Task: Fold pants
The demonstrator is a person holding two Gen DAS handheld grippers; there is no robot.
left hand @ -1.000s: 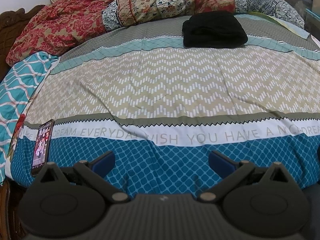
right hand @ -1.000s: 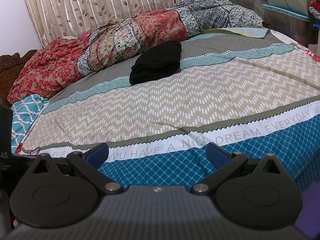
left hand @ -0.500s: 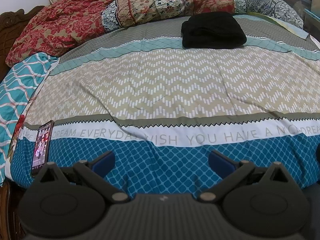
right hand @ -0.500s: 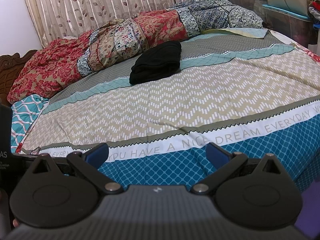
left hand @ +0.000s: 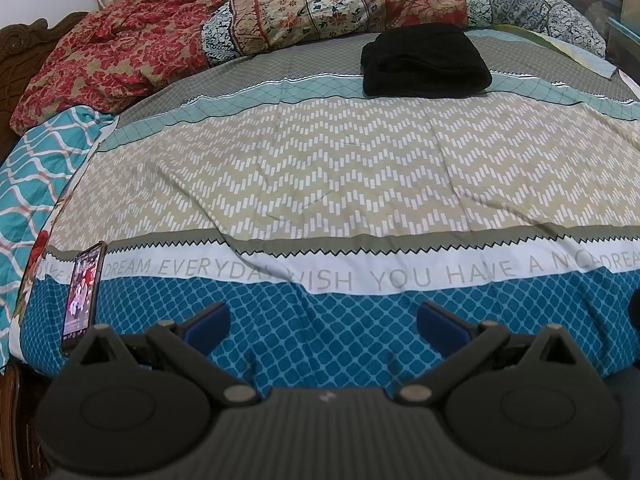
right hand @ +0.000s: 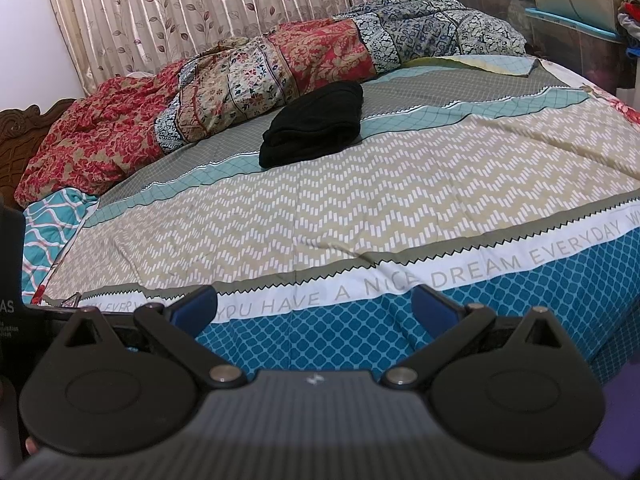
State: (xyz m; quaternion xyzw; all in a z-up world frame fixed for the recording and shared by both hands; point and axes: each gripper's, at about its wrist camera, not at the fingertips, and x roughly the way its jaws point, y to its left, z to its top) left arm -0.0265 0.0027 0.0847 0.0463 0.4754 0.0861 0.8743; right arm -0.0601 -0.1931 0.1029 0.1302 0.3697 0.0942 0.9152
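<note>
The pants point(left hand: 426, 62) are a black garment lying in a compact bundle on the bedspread point(left hand: 340, 184). Judged from the sagging, rounded outline, the fabric is soft, limp and light. It should drape when lifted and offers no stiff edge. It is not fragile, and slip in the pads is unlikely if a full layer is pinched. Whether the bundle is already folded or merely heaped cannot be determined at this range; layered edges show at its near-left end in the right wrist view.

Recommended hold: a hem or waistband edge at each outer end, one gripper per end, so the cloth spreads under its own weight. Avoid pinching the middle of the bundle, as this would likely gather several layers.

Left gripper point(left hand: 322, 320): jaws spread wide, nothing between them. It is over the near blue band of the bedspread. The pants lie well ahead of it, slightly right of its centre line, past the lettered strip and the zigzag band.

Right gripper point(right hand: 314, 306): jaws likewise spread wide and empty. The pants point(right hand: 316, 124) lie well ahead, close to its centre line.

A phone point(left hand: 83, 294) lies just ahead-left of the left gripper.
</note>
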